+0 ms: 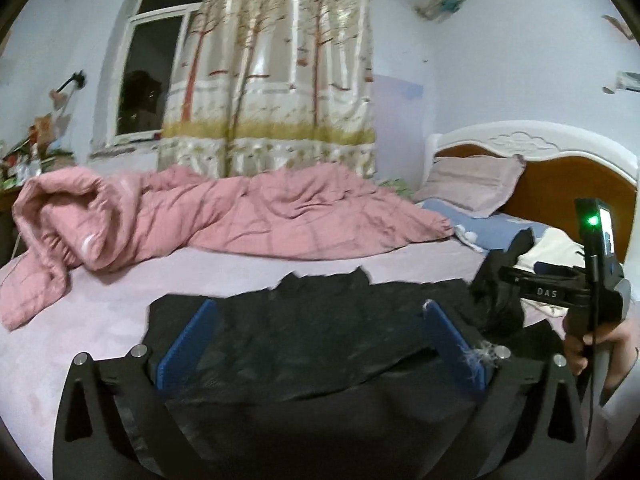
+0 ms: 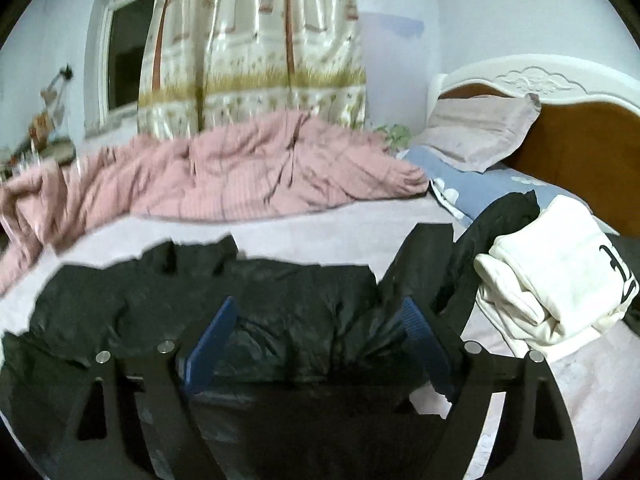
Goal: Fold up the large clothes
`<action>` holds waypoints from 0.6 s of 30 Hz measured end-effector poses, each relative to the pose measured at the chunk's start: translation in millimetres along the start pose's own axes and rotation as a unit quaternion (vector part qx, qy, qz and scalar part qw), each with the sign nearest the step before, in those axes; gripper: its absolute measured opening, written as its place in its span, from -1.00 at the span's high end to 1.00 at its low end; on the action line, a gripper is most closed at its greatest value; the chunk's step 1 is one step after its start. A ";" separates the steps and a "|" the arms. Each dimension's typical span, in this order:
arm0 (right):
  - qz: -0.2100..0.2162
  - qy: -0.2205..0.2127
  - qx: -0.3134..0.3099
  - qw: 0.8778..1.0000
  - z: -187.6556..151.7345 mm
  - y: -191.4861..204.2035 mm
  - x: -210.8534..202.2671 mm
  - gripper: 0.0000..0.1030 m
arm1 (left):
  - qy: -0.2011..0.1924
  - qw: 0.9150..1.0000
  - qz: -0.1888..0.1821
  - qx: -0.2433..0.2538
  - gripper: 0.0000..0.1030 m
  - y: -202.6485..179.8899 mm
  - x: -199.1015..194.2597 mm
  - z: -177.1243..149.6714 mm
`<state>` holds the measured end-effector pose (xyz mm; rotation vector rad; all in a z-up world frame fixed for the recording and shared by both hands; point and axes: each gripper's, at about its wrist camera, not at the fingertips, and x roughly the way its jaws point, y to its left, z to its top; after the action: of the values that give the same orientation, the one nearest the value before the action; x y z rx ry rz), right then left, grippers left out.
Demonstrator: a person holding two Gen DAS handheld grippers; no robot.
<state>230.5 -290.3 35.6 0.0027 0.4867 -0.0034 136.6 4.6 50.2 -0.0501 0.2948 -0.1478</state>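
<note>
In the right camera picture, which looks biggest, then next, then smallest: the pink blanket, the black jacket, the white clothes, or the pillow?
1. Black jacket and pink blanket: both look huge; the jacket is nearer the camera, so I can't rank them.
2. White clothes
3. Pillow, only slightly smaller-looking, and farther back.

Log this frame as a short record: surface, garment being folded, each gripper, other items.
surface: lilac bed sheet
garment: black shiny padded jacket, spread flat near the front edge, no pads on it
left gripper: open, blue pads wide apart above the jacket
right gripper: open, nothing clamped
other clothes: white folded garment to the jacket's right
bedding: pink rumpled quilt behind; grey-pink pillow at the wooden headboard
</note>
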 end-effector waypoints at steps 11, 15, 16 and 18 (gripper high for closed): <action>-0.011 -0.015 0.021 1.000 2.6 -17.5 -2.2 -0.97 | 0.032 0.999 0.011 -0.003 -1.00 -23.1 61.1 -29.9; -0.020 -0.010 0.015 1.000 0.0 -19.6 5.2 -0.97 | 0.048 0.999 0.012 0.005 -1.00 -25.1 71.1 -43.2; -0.020 -0.009 0.015 1.000 -0.4 -19.7 6.8 -0.97 | 0.055 0.998 0.013 0.007 -1.00 -25.8 73.6 -46.6; -0.020 -0.006 0.013 1.000 -1.4 -19.8 8.0 -0.97 | 0.073 0.997 0.018 0.009 -1.00 -27.4 80.9 -51.3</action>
<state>236.9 -310.1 30.6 0.0192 0.4739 -0.0494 194.4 -36.1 -20.0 -0.0158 0.4396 -0.1186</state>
